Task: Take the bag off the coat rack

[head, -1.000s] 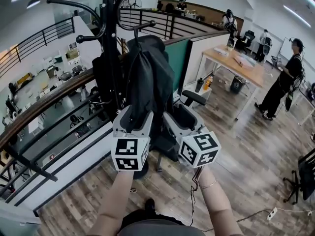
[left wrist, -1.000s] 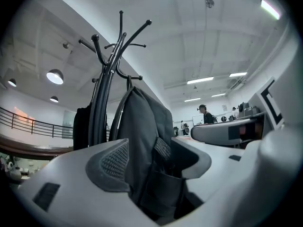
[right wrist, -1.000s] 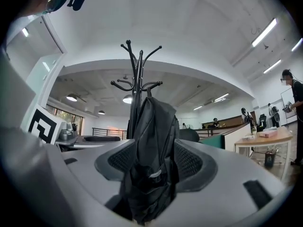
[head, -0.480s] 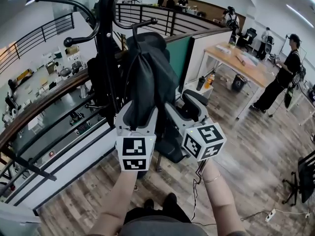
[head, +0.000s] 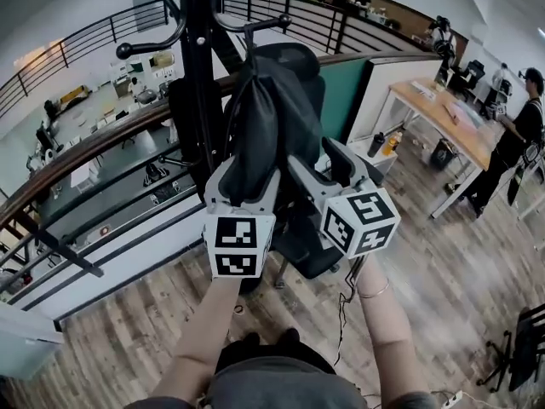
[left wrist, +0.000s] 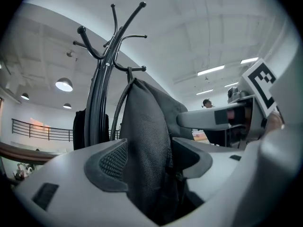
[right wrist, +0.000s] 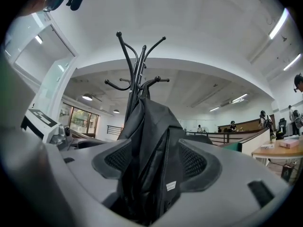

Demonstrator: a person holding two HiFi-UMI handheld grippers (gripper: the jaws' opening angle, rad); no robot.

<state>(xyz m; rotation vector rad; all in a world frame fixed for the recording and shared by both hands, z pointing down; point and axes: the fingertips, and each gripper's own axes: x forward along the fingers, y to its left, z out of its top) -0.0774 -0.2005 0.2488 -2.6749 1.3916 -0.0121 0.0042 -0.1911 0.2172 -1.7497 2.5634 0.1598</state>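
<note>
Only the right gripper view shows a small white label (right wrist: 171, 185) on the bag (right wrist: 151, 145), a black woven sack hanging from a hook (left wrist: 136, 69) of the coat rack (head: 197, 75). The left gripper's (head: 245, 177) jaws stand wide around it. The right gripper's (head: 318, 157) jaws are opening, with the bag between their mesh-textured pads (right wrist: 193, 162).

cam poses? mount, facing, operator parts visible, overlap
Head view: on the head, facing steeply down at the bag on the coat rack; both forearms, left gripper, right gripper show.
Left gripper view: on that gripper, facing up; its jaws straddle the bag, right gripper alongside.
Right gripper view: likewise; jaws opening around the bag.
All share bag and coat rack.
</note>
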